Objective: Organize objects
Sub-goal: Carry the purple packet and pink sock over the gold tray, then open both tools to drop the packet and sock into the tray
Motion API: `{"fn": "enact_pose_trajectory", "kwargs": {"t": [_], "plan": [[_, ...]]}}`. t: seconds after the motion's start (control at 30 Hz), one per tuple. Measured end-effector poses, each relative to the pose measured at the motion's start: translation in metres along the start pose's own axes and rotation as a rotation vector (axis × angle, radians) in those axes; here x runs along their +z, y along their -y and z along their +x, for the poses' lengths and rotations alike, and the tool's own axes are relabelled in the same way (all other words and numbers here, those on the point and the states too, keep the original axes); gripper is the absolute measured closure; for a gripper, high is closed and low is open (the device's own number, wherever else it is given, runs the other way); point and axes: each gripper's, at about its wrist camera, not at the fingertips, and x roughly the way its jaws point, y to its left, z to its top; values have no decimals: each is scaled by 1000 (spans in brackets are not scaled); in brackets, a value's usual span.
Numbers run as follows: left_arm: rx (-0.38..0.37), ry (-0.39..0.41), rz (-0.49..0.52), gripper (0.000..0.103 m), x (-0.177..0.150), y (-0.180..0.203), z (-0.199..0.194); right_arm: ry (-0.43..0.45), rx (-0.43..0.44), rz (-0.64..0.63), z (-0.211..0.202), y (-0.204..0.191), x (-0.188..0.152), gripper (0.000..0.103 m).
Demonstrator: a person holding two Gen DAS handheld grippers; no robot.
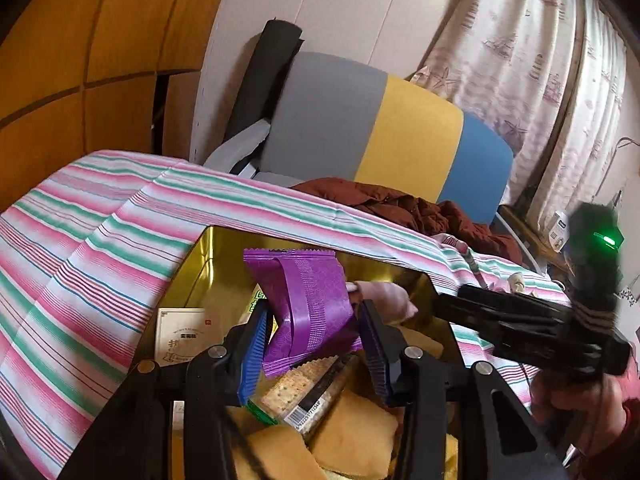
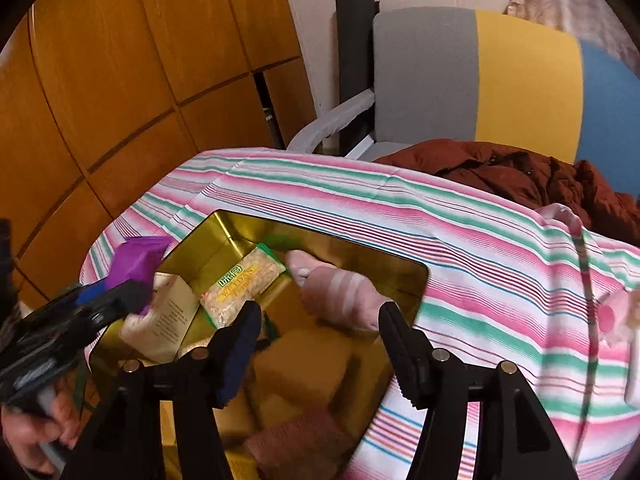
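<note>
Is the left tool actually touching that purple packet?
Touching. In the left wrist view, the left tool's blue pads press against both sides of the purple packet, holding it above the gold tin.

A gold tin lies open on the striped cloth, holding a green-edged cracker pack, a white printed box at its left, a pink striped sock on the far right, and tan pieces. A crinkled purple wrapper stands tilted above its near left part.
</note>
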Motion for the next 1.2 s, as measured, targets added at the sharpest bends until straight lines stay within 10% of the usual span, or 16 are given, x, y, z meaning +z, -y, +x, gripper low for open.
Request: {"fn": "enact_pose_trajectory", "kwargs": {"t": [0.43, 0.57, 1.2], "plan": [[-2, -85, -8, 58, 19, 20, 44, 34, -9, 63, -33, 23, -23, 37], [23, -151, -21, 34, 21, 20, 55, 39, -13, 59, -38, 25, -27, 37], [15, -54, -116, 31, -13, 32, -5, 44, -186, -8, -72, 26, -37, 34]]}}
